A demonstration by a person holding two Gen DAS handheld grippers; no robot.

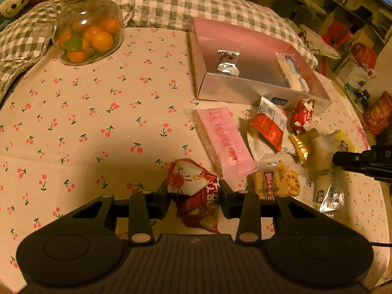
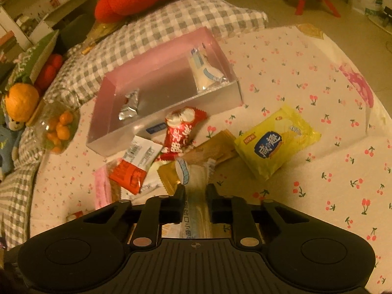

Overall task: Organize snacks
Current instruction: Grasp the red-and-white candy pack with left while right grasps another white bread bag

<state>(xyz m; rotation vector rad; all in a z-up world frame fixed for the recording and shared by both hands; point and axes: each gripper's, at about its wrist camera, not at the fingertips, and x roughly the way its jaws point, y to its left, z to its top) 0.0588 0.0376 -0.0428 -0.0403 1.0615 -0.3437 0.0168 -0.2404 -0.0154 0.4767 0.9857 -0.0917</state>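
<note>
My left gripper is shut on a red-and-white snack packet, held just above the cherry-print tablecloth. My right gripper is shut on a long pale packet with blue print, lifted over the snack pile. A pink-and-silver box stands beyond, holding a silver candy and a white-blue packet. In front of the box lie a pink bar, a red-and-white sachet, a red candy, a gold packet and a cracker packet. A yellow packet lies right of the pile.
A glass jar of small oranges stands at the table's far left. A grey checked cushion lies behind the box, with plush toys beyond it. The round table's edge curves down the right, and bags sit on the floor there.
</note>
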